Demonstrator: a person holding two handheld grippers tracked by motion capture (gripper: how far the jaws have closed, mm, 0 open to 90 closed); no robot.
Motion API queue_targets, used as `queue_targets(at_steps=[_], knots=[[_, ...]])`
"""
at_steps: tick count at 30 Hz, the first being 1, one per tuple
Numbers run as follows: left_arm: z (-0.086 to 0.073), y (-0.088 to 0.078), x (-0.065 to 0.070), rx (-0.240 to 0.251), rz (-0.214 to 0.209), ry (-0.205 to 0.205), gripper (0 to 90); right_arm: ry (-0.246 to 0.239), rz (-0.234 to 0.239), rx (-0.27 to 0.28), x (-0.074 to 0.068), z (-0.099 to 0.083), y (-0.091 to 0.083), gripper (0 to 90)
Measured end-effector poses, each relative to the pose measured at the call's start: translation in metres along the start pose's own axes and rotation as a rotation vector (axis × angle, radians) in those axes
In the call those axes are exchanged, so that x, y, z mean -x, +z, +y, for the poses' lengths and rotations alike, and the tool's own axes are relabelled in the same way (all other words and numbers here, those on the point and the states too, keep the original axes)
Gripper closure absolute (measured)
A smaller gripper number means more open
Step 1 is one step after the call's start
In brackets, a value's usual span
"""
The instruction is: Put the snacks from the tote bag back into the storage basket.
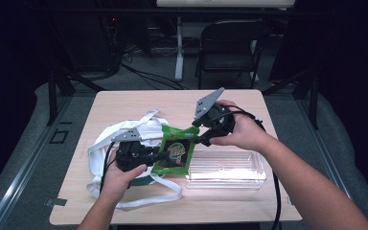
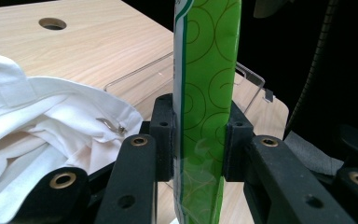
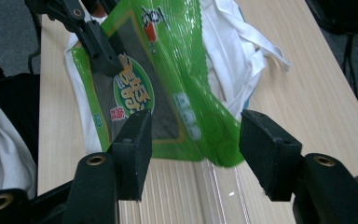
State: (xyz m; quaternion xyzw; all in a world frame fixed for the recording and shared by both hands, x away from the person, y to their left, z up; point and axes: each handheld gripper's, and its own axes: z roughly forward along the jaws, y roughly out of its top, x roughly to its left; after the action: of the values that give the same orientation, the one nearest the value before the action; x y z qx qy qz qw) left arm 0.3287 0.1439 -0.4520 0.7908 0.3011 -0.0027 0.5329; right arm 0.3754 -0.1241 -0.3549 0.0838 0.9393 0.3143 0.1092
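Observation:
A green snack bag (image 1: 175,153) hangs just above the table between my two hands. My left gripper (image 1: 159,154) is shut on its left edge; in the left gripper view the pads (image 2: 164,135) press the green film (image 2: 209,70) from both sides. My right gripper (image 1: 202,139) stands open at the bag's upper right corner. In the right gripper view its jaws (image 3: 196,140) flank the bag's near edge (image 3: 168,70) without touching it, and the left gripper's jaw (image 3: 98,46) grips the bag farther off.
A white cloth tote bag (image 1: 124,132) with long straps lies crumpled on the wooden table (image 1: 124,103) under my left hand. A clear plastic tray (image 1: 225,167) sits right of the snack bag, near the front edge. A dark folding chair (image 1: 230,43) stands behind the table.

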Motion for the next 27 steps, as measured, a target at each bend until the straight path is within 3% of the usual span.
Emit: queue_targets(at_steps=[9,27], knots=[[0.000,0.003,0.002,-0.009,-0.014,0.002,71.9,-0.019,0.040,0.029,0.000,0.008,0.008,44.0],[0.000,0.005,0.005,-0.008,-0.024,0.013,71.9,-0.028,0.111,0.021,0.003,0.013,0.021,47.1]])
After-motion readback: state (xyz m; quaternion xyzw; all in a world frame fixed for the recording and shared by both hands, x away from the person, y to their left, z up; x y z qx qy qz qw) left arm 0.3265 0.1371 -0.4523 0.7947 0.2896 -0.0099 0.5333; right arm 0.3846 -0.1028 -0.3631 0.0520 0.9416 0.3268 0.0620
